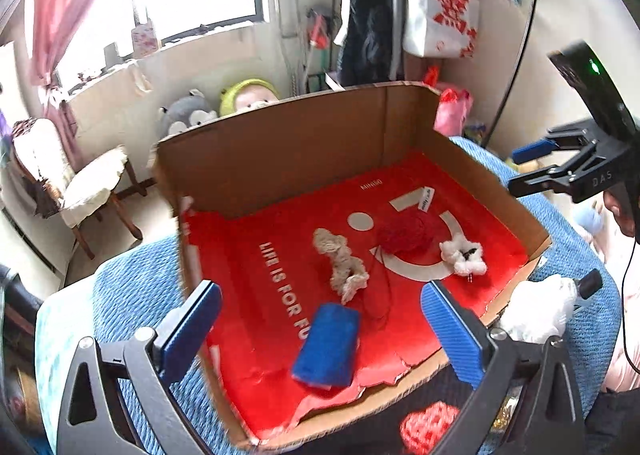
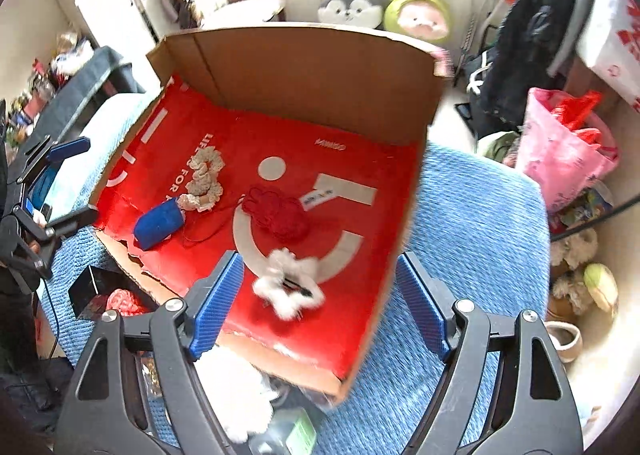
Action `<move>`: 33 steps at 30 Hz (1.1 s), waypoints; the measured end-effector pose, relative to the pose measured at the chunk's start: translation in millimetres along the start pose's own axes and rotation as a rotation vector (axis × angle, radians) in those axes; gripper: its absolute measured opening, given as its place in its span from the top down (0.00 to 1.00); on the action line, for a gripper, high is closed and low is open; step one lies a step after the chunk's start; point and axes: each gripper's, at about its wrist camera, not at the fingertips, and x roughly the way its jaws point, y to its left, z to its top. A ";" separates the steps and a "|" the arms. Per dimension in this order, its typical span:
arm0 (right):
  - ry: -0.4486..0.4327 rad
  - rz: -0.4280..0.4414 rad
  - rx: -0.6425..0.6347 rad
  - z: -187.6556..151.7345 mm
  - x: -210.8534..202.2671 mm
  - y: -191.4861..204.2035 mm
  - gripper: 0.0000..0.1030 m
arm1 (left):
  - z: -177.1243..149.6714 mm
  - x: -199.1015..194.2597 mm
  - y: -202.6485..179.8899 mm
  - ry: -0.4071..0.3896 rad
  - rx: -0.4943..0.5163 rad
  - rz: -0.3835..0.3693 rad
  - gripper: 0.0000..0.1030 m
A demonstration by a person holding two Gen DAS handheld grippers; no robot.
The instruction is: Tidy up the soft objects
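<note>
Cardboard box [image 1: 304, 143] is collecting the soft pieces. Both tools, left [image 1: 320, 325] and right [image 2: 320, 299], are hanging released, gripping nothing; blue pad [image 1: 326, 349] and white puff [image 2: 288, 289] are lying below them.

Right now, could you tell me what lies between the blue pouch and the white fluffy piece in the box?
The red knitted piece, with red lining showing around it; clearest from the right wrist.
</note>
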 end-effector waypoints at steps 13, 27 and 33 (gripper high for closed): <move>-0.268 -0.088 0.066 -86.1 -83.8 6.6 0.17 | -67.2 -89.2 2.1 -0.209 -0.103 0.064 0.00; -0.477 -0.107 0.083 -209.4 -110.3 66.0 0.12 | -151.3 -155.4 -55.4 -0.392 -0.150 0.098 0.00; -0.550 -0.123 0.098 -237.9 -101.1 95.0 0.12 | -172.5 -158.4 -80.4 -0.428 -0.163 0.132 0.00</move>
